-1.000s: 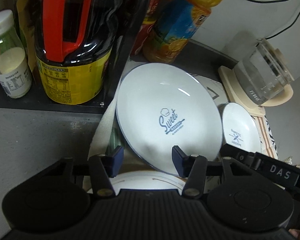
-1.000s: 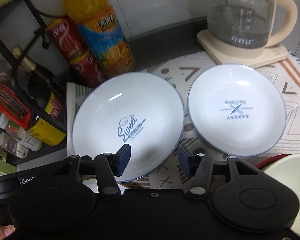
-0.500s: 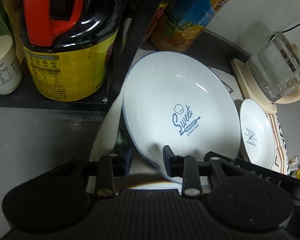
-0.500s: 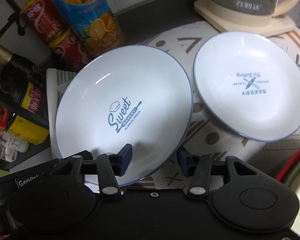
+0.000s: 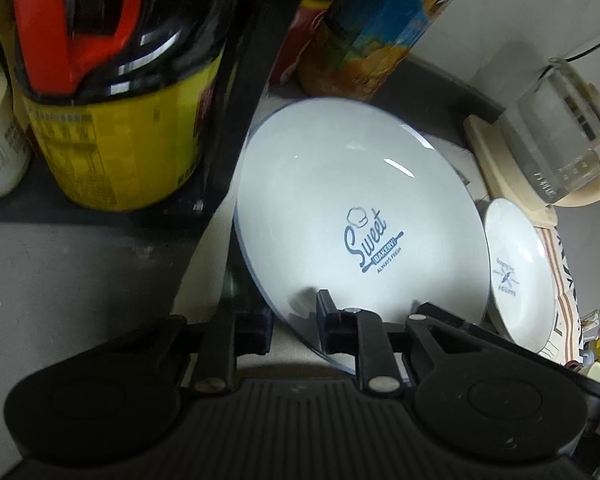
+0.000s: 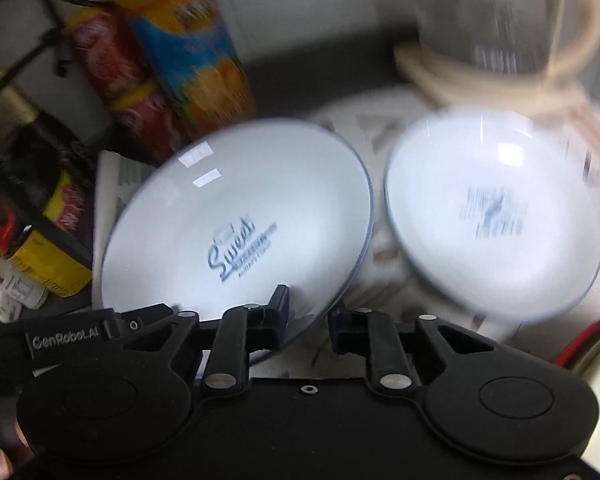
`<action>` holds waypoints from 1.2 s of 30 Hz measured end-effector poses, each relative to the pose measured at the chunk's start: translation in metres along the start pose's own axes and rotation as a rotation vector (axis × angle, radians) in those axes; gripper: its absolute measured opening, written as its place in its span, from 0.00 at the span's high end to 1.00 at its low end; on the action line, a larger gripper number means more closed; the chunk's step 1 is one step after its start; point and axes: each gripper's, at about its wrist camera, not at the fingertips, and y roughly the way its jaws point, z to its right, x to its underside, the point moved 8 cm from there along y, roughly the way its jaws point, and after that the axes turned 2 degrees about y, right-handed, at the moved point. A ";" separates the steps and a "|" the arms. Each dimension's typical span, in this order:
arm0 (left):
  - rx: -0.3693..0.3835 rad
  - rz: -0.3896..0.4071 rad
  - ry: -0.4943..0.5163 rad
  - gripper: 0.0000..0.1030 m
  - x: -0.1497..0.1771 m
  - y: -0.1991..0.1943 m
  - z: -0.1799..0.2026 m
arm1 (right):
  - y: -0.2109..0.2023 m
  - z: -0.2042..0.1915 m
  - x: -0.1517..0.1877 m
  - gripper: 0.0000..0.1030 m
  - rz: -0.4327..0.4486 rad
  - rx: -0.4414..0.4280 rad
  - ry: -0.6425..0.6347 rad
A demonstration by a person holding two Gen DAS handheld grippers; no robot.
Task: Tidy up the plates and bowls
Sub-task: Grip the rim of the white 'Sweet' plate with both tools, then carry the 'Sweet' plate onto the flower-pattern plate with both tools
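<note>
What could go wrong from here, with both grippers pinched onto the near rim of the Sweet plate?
1. Both the left gripper and the right gripper have just closed on the near rim of the Sweet plate, which is tilted up; a thin-edge grip could slip.
2. Its far edge sits close to the juice bottle and the black rack post, so lifting may knock them.
3. The second plate lies right alongside and could be clipped.

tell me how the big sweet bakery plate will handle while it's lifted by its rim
The plate looks glazed and glossy, so probably slippery in the left gripper and right gripper pinching its rim. It appears rigid ceramic: likely won't flex, and would probably break if dropped.
</note>
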 end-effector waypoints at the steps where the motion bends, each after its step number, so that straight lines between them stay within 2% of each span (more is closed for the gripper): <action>1: 0.002 0.016 0.013 0.80 -0.003 -0.004 0.003 | -0.004 -0.001 -0.002 0.81 0.006 0.001 0.001; 9: 0.009 0.009 0.035 0.80 0.000 -0.015 0.011 | -0.021 0.009 -0.002 0.81 0.027 -0.016 0.041; 24: 0.032 0.049 0.065 0.80 0.009 -0.049 0.024 | -0.066 0.010 0.006 0.81 0.113 -0.017 0.005; 36: -0.011 0.085 -0.003 0.80 0.051 -0.087 0.025 | -0.098 0.008 0.036 0.81 0.115 -0.072 -0.066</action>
